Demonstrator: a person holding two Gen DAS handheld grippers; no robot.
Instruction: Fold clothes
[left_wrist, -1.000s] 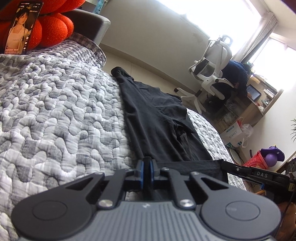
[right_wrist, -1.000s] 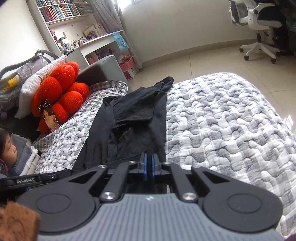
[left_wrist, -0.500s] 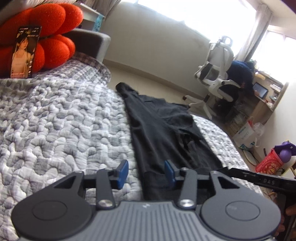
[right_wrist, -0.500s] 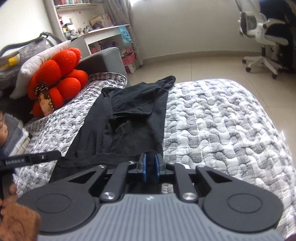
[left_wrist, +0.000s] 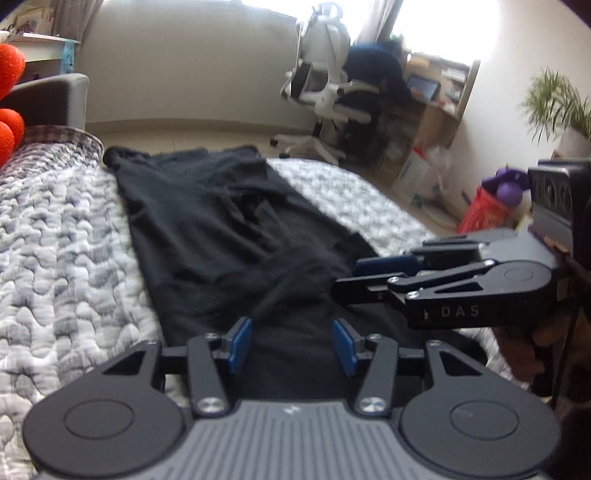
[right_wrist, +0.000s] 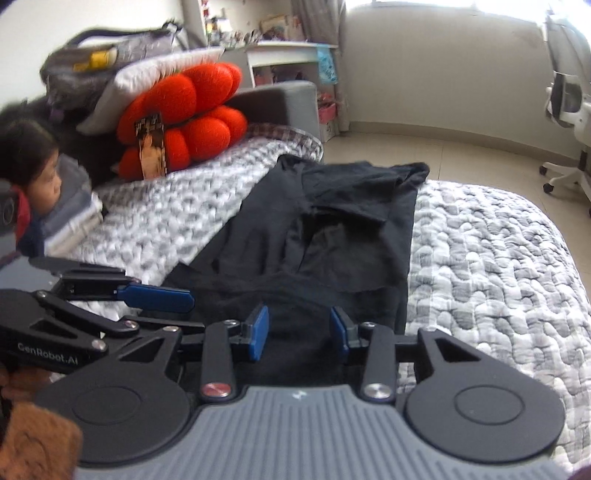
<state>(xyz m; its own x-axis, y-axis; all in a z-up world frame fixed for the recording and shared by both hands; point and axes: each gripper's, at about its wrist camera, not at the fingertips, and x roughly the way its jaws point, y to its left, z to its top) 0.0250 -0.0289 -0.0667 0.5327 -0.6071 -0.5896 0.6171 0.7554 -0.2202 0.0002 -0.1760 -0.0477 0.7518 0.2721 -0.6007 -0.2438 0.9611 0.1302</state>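
Both grippers — left gripper (left_wrist: 291, 345), right gripper (right_wrist: 299, 332) — have just been opening, fingers apart over the black garment (left_wrist: 221, 229) on the bed (right_wrist: 498, 258), toward twelve o'clock.

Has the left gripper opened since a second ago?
Yes. The left gripper, then shut on the black garment, has just been opening; its jaws now stand apart over the cloth.

The near hem of the black folded garment (left_wrist: 221, 236) is hidden behind the grey ribbed gripper housing (left_wrist: 291, 439) — contact with the blue pads cannot be determined. The red segmented plush cushion (left_wrist: 9, 96) is cut off at the left edge. Desk items beside the white office chair (left_wrist: 325, 92) are blurred — not identifiable.
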